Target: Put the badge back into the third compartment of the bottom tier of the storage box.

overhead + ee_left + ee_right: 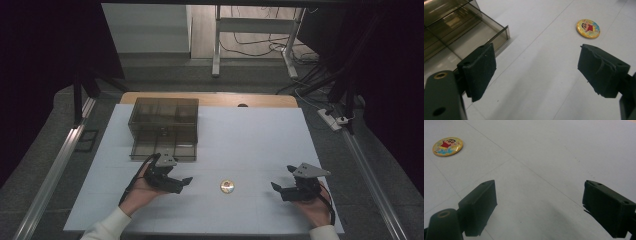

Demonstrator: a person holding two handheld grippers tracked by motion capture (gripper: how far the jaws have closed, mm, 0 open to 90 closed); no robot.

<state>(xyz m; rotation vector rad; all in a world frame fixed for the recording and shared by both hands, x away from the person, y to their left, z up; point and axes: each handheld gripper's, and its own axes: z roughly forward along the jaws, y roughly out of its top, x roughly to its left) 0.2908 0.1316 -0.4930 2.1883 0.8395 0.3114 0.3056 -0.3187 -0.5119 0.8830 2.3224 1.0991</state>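
High view: badge (227,186) lies flat between both wide-open grippers (181,183) (278,189), likely thin, light, slippery; pinch across its rim.

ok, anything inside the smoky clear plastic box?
The smoky clear plastic box looks empty: bare dividers and floor in the open front tray. The rear, under the tinted lid, is too dim to tell.

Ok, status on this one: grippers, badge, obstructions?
Left gripper open, right gripper open, both empty. Badge flat on table between them. Nothing blocking.
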